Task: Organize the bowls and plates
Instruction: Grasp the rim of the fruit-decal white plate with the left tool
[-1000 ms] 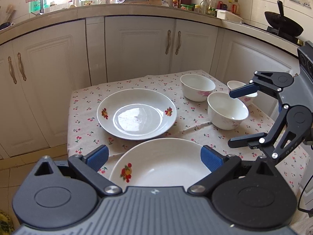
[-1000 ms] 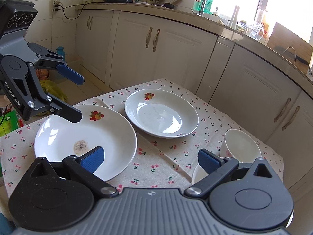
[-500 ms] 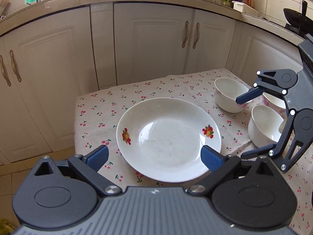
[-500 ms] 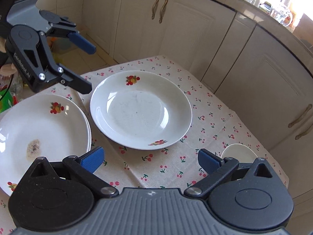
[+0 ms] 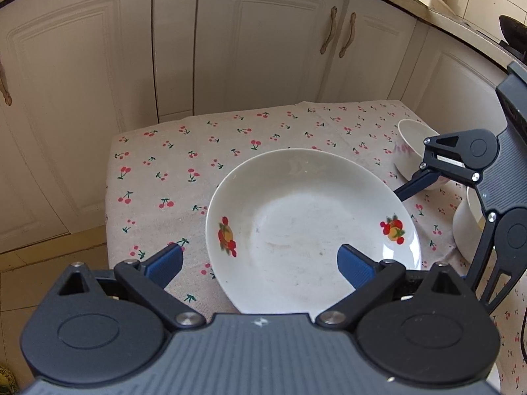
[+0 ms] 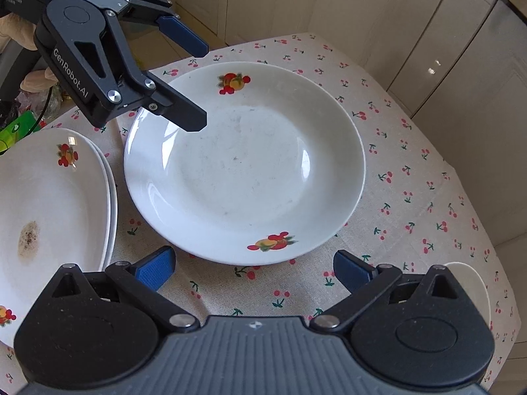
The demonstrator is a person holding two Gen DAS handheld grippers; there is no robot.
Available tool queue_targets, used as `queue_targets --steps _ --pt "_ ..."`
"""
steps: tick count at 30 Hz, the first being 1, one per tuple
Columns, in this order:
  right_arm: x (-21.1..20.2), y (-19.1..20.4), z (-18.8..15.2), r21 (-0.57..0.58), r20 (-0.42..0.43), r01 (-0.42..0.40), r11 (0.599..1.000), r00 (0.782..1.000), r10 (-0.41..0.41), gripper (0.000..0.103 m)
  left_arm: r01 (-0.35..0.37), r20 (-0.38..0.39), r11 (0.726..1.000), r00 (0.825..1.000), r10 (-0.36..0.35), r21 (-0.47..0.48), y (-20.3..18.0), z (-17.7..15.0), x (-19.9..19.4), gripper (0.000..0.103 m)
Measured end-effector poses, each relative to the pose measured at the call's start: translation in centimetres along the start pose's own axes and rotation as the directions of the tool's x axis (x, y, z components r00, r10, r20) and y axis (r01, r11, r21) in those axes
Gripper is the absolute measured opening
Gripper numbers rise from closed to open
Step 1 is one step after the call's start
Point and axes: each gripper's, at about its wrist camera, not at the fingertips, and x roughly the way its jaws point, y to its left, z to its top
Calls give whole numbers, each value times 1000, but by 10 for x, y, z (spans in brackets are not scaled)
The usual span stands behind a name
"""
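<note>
A white plate with fruit prints [image 5: 313,220] lies on the cherry-print tablecloth [image 5: 184,164]; it also shows in the right wrist view [image 6: 243,164]. My left gripper [image 5: 260,263] is open and empty, its jaws spread over the plate's near left edge; it also shows in the right wrist view [image 6: 201,82]. My right gripper [image 6: 253,270] is open and empty, just short of the plate's opposite edge; it also shows in the left wrist view [image 5: 434,227]. A stack of similar plates [image 6: 49,204], the top one stained, sits beside it. Two white bowls [image 5: 415,151] [image 5: 467,227] stand behind my right gripper.
White kitchen cabinets [image 5: 263,49] stand close behind the small table. The table edge drops to the tiled floor [image 5: 39,263] on the left. A bowl rim [image 6: 474,286] shows by my right finger.
Both grippers have moved forward and down toward the single plate, which now fills both views. The stacked plates have slid out of the left wrist view. Jaws stay open.
</note>
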Motion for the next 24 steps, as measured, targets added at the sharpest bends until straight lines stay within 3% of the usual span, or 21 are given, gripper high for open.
queue_targets --steps 5,17,24 --pt "11 -6 6 34 -26 -55 998 998 56 103 26 -28 1000 999 -26 1 6 2 12 99" --pt "16 -5 10 -8 -8 -78 997 997 78 103 111 -72 994 991 -112 -20 13 11 34 97" --pt "14 -6 7 -12 16 -79 997 997 79 103 142 -87 990 986 -141 6 14 22 39 88"
